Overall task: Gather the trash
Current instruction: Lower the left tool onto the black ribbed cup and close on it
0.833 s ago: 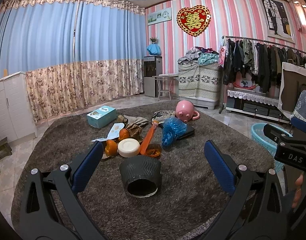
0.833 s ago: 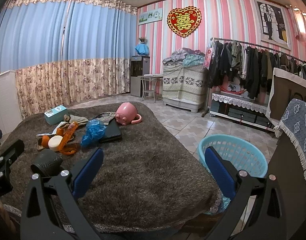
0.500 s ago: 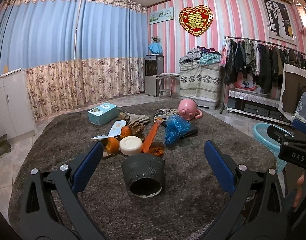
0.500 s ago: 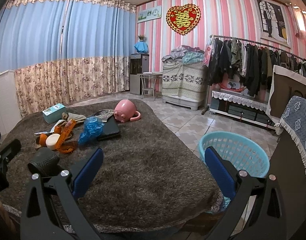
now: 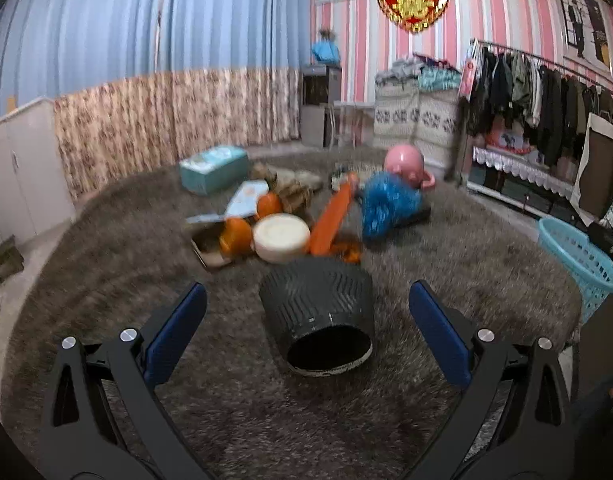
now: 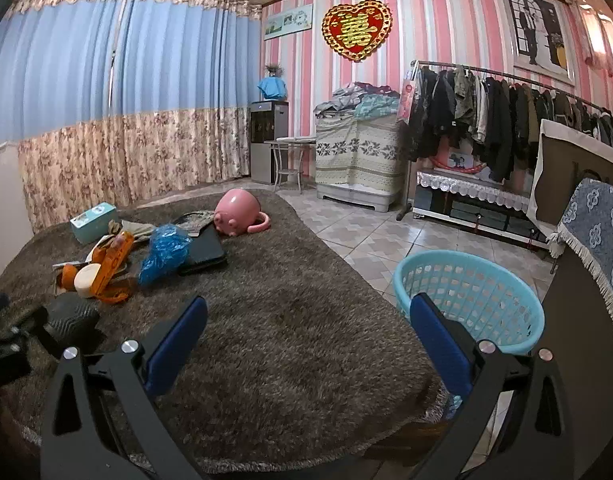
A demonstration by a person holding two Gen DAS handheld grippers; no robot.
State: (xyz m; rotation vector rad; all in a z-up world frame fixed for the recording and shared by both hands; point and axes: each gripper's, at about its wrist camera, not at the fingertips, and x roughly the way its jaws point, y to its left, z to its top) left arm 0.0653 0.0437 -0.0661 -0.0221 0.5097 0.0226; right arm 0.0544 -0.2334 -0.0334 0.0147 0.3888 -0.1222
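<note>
A black ribbed cup (image 5: 320, 314) lies on its side on the brown shaggy rug (image 5: 446, 248), its mouth facing me. My left gripper (image 5: 306, 320) is open, its blue pads on either side of the cup, not touching it. Behind the cup lie a white round lid (image 5: 281, 237), orange peels (image 5: 234, 234), an orange strip (image 5: 332, 216) and a crumpled blue bag (image 5: 388, 204). My right gripper (image 6: 306, 332) is open and empty over bare rug, with the light blue basket (image 6: 472, 300) just beyond its right finger. The cup shows at far left in the right wrist view (image 6: 72, 316).
A teal box (image 5: 212, 168), a pink piggy bank (image 6: 238, 214) and a black flat case (image 6: 204, 250) lie farther back on the rug. A clothes rack (image 6: 506, 120) and covered furniture stand along the striped wall. Tiled floor surrounds the rug.
My left gripper has moved forward and down toward the black cup, which now sits larger between the open fingers. The right gripper has shifted slightly; the basket looks nearer.
</note>
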